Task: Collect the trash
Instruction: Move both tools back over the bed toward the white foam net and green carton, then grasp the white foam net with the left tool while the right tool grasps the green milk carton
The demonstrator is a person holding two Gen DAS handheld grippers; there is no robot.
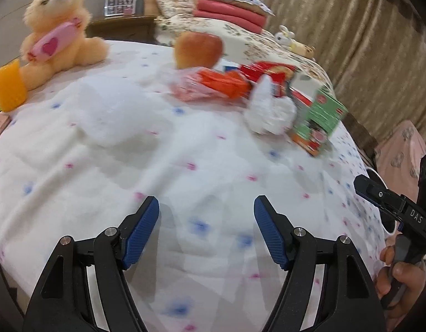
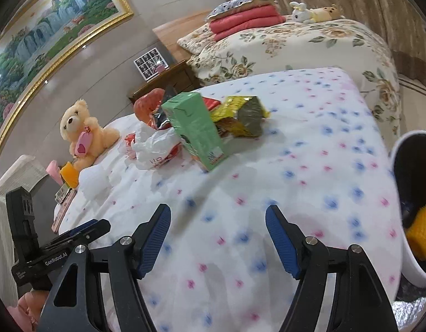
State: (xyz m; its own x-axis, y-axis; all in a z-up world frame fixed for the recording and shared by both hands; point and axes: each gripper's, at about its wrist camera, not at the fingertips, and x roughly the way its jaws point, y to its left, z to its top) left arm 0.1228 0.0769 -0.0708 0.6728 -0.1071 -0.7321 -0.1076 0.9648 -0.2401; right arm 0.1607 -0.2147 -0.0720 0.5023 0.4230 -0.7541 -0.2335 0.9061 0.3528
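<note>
We're over a bed, its white blanket [image 1: 146, 149] dotted pink and blue, and behind it a second bed with a floral cover [image 2: 296, 47], a stack of red folded quilts [image 2: 246, 22] under a spotted pillow, tan curtains [image 1: 337, 13] along the far wall and a gold-framed landscape painting [image 2: 52, 36] on the side wall. One teddy bear [image 1: 58, 33] sits upright on the blanket, holding a pink heart candy. The trash lies in one loose heap near the middle of the blanket: one green carton [image 2: 196, 130], lying tipped over with its long axis running from the heap toward the camera in the right wrist view; one yellow snack wrapper [image 2: 240, 116] just beside it; one crumpled white plastic bag [image 2: 154, 146] touching the carton's other side; and red and orange wrappers [image 1: 213, 85], blurred, count unclear. One white bin [image 2: 415, 207] stands at the bed's edge with something yellow inside. The left gripper [image 1: 206, 232] hangs above bare blanket, jaws spread, nothing between them. The right gripper [image 2: 218, 238] likewise, spread and empty, well short of the heap.
</note>
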